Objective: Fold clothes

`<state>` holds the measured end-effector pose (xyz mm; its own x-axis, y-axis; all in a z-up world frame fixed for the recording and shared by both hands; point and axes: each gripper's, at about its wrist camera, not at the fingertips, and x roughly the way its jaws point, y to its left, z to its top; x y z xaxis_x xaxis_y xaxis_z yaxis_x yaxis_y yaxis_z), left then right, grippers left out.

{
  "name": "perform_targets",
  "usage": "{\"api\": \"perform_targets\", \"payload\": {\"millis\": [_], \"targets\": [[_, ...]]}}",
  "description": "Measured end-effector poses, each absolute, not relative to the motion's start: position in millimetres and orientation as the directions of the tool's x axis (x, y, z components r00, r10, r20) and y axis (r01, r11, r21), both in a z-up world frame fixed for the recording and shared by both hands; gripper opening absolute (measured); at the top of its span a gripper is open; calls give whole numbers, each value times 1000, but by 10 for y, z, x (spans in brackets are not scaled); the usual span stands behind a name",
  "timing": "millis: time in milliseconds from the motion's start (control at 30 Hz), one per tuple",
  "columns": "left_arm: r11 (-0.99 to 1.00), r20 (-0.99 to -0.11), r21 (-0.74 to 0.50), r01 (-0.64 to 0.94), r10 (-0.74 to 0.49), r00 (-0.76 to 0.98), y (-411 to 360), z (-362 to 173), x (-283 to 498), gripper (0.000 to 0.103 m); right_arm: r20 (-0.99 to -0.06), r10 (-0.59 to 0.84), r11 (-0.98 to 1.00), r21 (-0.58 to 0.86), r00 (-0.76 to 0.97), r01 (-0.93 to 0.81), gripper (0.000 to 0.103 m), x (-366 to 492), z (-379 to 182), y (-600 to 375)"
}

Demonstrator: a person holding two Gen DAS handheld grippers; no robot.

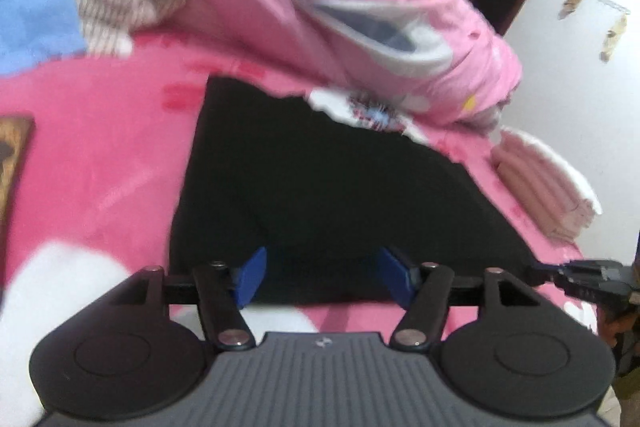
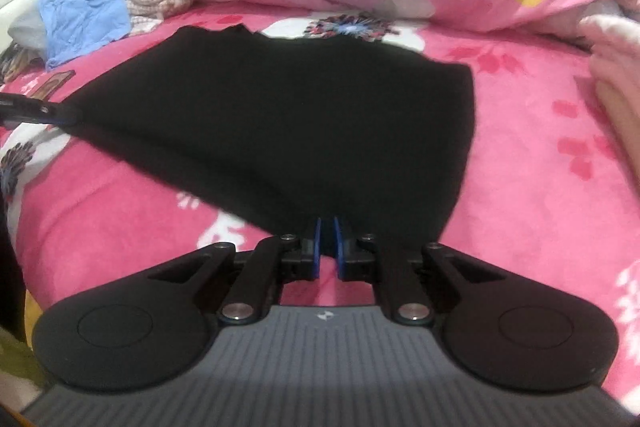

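Left claw (image 1: 320,277) jaws apart over the near edge of the black garment (image 1: 320,179), pads not pressing it. Garment lies flat on the pink bed (image 1: 100,155). Far: pink duvet (image 1: 360,7) bunched up, striped cloth (image 1: 120,3) at far left. Right claw (image 1: 584,277) at the right edge; view blurred.

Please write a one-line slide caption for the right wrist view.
Right gripper pinches the near edge of a black garment spread on the pink floral bedsheet.

Dim, motion-blurred, fisheye-warped edges.
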<state>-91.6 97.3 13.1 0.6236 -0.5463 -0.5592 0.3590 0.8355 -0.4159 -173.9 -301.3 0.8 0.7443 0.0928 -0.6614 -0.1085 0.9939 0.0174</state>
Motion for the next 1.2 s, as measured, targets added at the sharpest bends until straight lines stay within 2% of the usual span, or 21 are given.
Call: {"api": "perform_targets", "payload": {"millis": [67,133,300,400,567,633,733,833,967,1067,1167,1200], "targets": [[825,-534,-400,401,-565,629,904,187,-897,75,-627,104,993,21,772,-117,8,-1691,101,-2962],[820,-546,-388,421,-572,612,804,164,-872,76,-594,165,985,62,787,-159,8,-1602,109,-2881],[834,-631,-320,449,-541,556,690,-35,-935,76,-646,201,962,-10,736,-271,8,-1660,-98,-2535],[819,-598,-377,433,-572,561,877,-16,-1017,76,-664,231,935,-52,711,-352,7,-1766,-56,-2383],[805,-556,-457,377,-590,586,1102,23,-997,76,-590,265,919,-84,763,-384,8,-1580,131,-2191],[814,-564,-456,360,-577,591,1138,15,-998,76,-593,306,902,-71,745,-426,8,-1449,62,-2047],[812,-557,-459,360,-579,596,1223,0,-1024,76,-660,356,862,-43,661,-506,6,-1398,-114,-1802],[790,-523,-493,365,-604,601,1324,-42,-1008,76,-671,399,818,-48,624,-574,6,-1489,-91,-1606],[766,-491,-526,369,-628,605,1401,-83,-978,77,-631,384,825,-94,674,-557,6,-1406,14,-1503],[768,-489,-520,373,-626,607,1401,-92,-971,77,-630,378,849,-56,679,-525,6,-1244,-60,-1427],[774,-485,-499,390,-622,615,1426,-101,-1014,77,-635,501,797,75,587,-599,5,-1277,-180,-1225],[775,-482,-494,393,-621,618,1442,-110,-1025,77,-622,518,785,74,587,-615,5,-1284,-151,-1172]]}}
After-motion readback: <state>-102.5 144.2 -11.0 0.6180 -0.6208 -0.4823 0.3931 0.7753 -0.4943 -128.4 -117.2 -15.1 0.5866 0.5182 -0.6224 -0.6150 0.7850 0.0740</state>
